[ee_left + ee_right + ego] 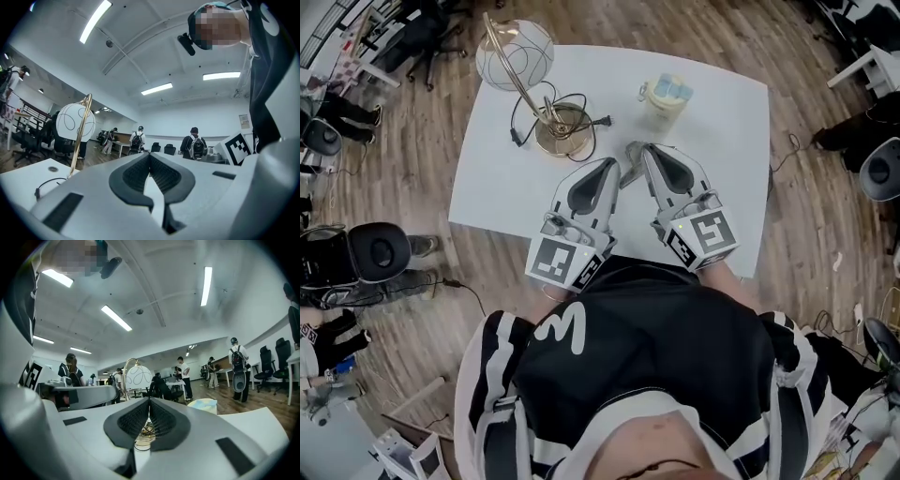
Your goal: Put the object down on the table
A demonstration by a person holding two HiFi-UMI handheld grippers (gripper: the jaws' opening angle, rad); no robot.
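1. Left gripper: we record its jaws pressed together with nothing between the ribbed pads. It is held above the near half of the table, with its marker cube towards the person's black and white top.

2. Right gripper: we see its jaws likewise pressed together and holding nothing. It lies just beside the left gripper, the two sets of tips angled towards each other and nearly meeting. Its marker cube is at the rear.

3. Pale tub: we list this as the task's thing. It stands upright on the table, beyond the right gripper's tips and apart from them, with pale blue contents showing at the top.

4. Lamp: it has a gold base, an arched gold stem and a white wire-patterned globe. It stands on the table left of the tub, beyond the left gripper. A black cord loops round its base.

5. White table: it stands on a wooden floor.

6. Surroundings: an office chair stands at the left. We note people with backpacks among desks in the room behind.
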